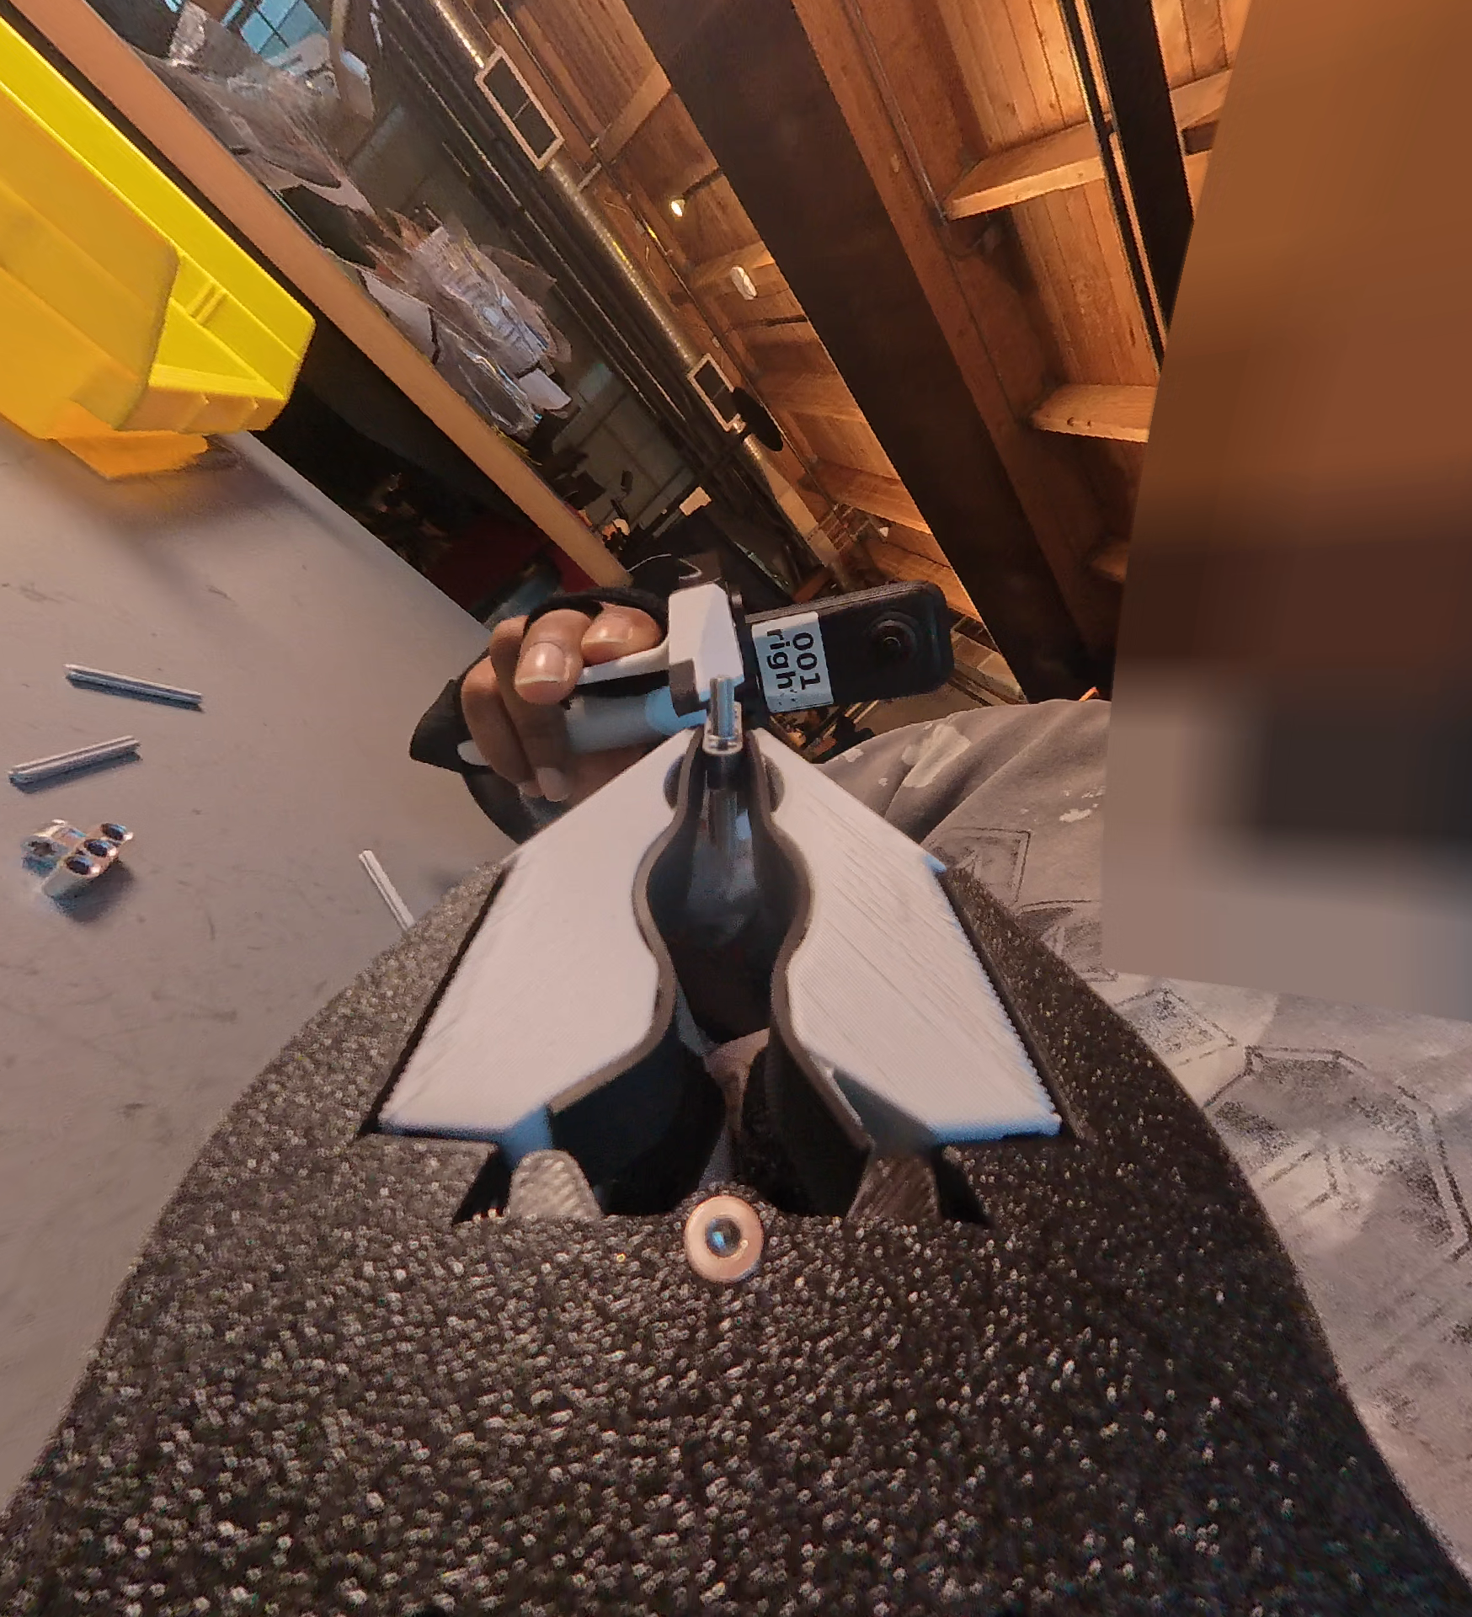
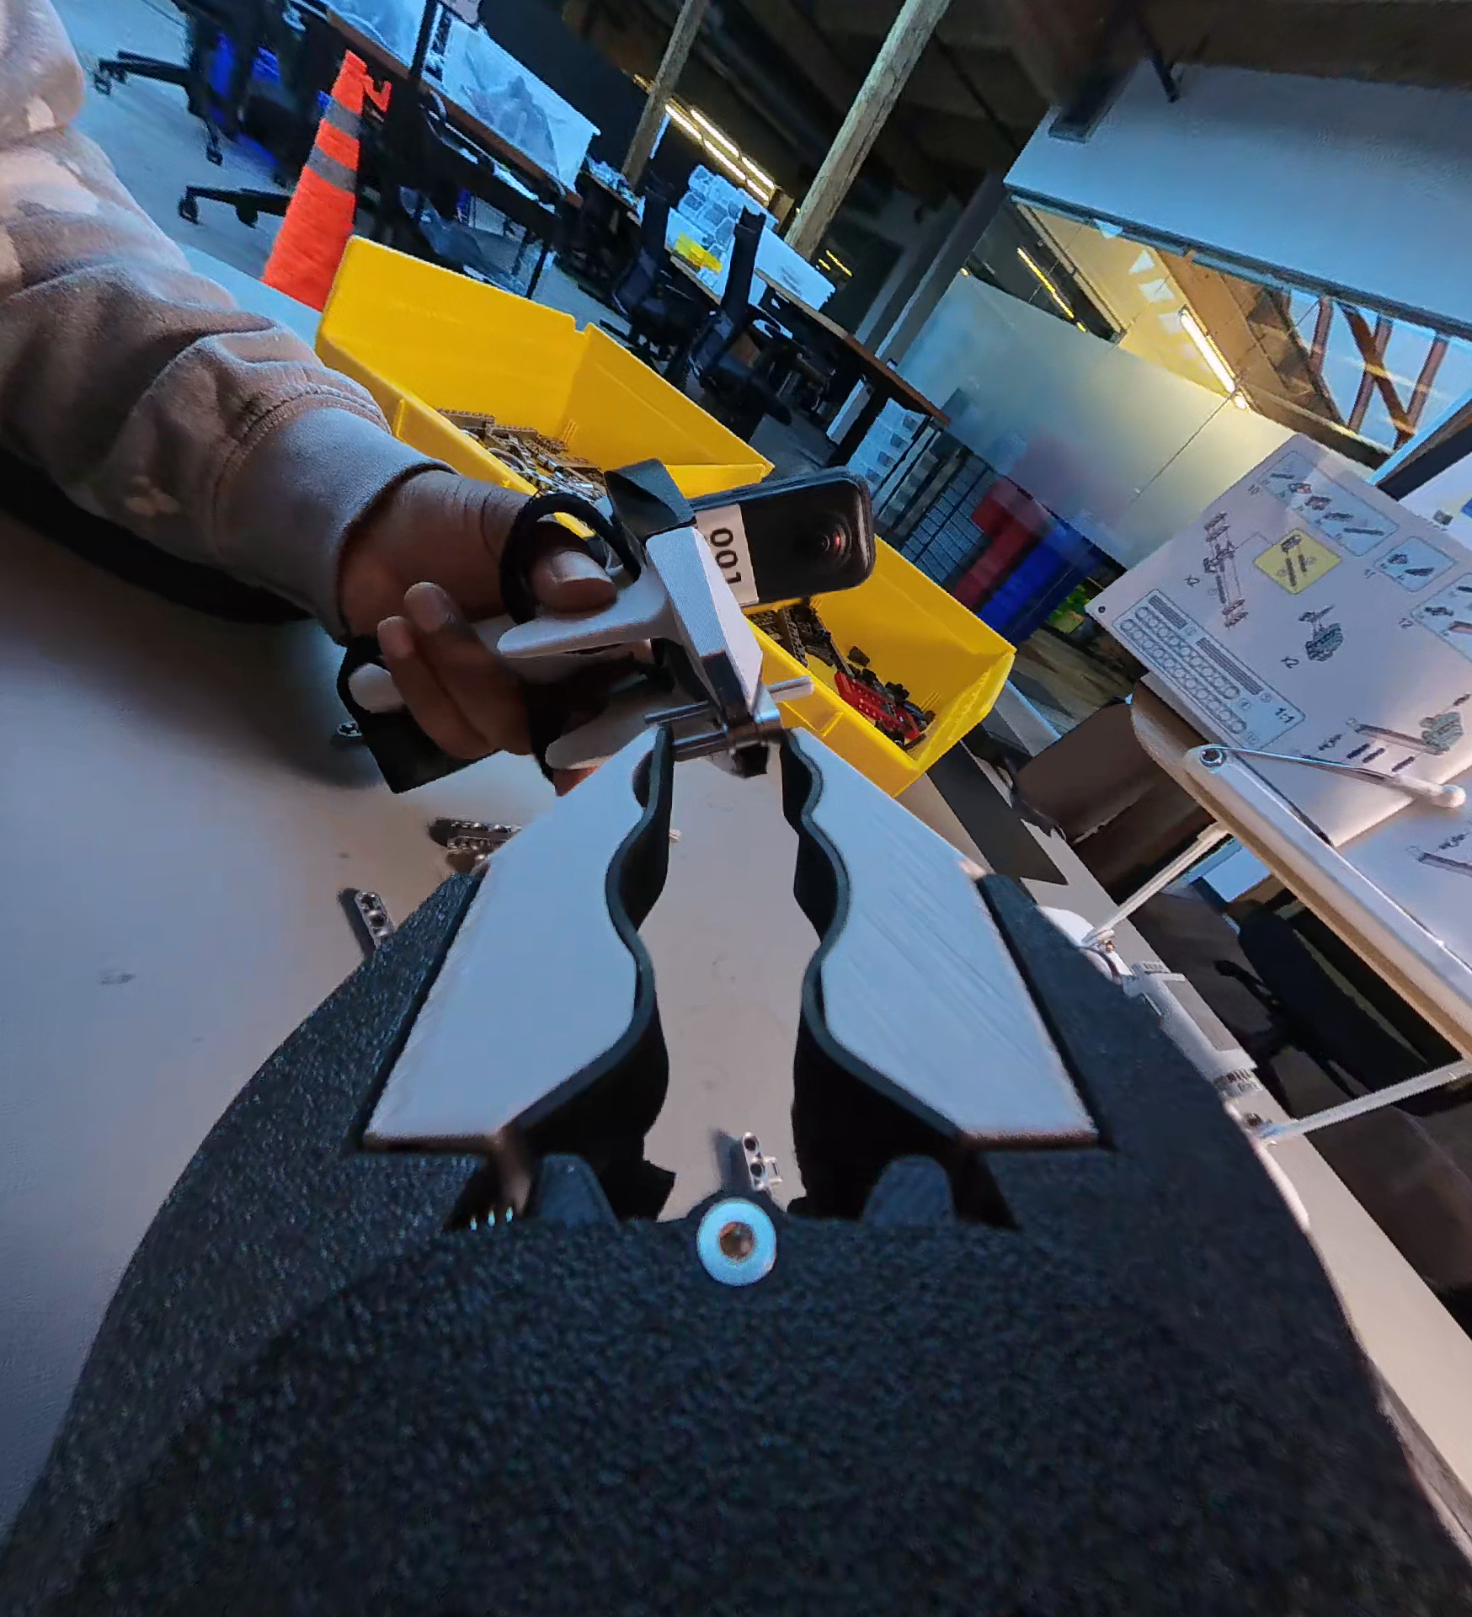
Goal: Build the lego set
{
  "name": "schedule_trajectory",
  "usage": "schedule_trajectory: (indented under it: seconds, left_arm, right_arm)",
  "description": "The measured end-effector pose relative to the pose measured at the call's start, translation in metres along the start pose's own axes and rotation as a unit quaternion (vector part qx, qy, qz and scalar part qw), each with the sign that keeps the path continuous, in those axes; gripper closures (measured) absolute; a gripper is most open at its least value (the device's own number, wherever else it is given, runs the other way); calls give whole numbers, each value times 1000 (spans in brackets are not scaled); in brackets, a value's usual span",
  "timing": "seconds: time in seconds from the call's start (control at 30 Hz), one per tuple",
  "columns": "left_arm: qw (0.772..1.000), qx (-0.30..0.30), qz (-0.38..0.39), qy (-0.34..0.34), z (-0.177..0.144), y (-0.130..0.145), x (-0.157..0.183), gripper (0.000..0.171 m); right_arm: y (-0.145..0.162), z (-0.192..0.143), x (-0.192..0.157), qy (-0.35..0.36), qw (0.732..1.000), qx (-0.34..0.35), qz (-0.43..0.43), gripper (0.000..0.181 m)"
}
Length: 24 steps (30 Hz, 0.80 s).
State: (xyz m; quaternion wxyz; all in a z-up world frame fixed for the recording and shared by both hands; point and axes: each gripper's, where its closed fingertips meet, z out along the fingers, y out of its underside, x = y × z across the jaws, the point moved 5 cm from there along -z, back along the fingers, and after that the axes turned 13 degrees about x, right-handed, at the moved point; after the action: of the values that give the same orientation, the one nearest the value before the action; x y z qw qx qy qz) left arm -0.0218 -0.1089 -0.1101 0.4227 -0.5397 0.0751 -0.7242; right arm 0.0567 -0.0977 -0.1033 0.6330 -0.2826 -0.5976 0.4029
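Observation:
My left gripper [image 1: 722,751] is shut on a small assembly [image 1: 720,731] of thin grey axles with a black connector, gripped at the very fingertips. My right gripper [image 2: 725,757] faces it tip to tip. The same assembly [image 2: 728,739] lies crosswise between the right pads, with one end against each pad. The left gripper [image 2: 746,700] also shows in the right wrist view, a hand on its handle. The right gripper [image 1: 702,665] also shows in the left wrist view, just behind the axle's end. Both are held above the grey table [image 1: 190,962].
A yellow bin [image 2: 540,367] with small dark and red parts stands behind the grippers and also shows in the left wrist view [image 1: 102,306]. Two loose grey axles [image 1: 133,687] and a pale connector block [image 1: 76,853] lie on the table. An open instruction booklet [image 2: 1371,630] rests on a stand at right. Both grippers' tips are close together, under 4 cm apart. From either gripper's tips it is about 15 cm to the pale connector block [image 1: 76,853]. It is also in sight in the right wrist view [image 2: 758,1159].

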Motion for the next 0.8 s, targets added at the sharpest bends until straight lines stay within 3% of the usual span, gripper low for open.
schedule_trajectory:
  seconds: [0.2,0.27,0.6,0.67,0.8]
  left_arm:
    - [999,-11,35,-29,-6,-6,-2,166]
    - [999,-10,40,-20,-5,-7,1,166]
    - [1000,-7,-11,28,-5,-2,6,166]
    - [1000,-15,10,26,-4,-1,7,166]
    - [989,-29,141,-18,-3,-4,9,166]
  right_arm:
    - [5,-4,2,-5,1000,-11,-3,159]
    - [5,-4,2,-12,1000,-3,21,168]
    - [-4,-7,2,-55,985,59,155,171]
    - [-5,-7,5,-53,978,70,187,172]
    - [0,-7,12,-52,956,71,281,173]
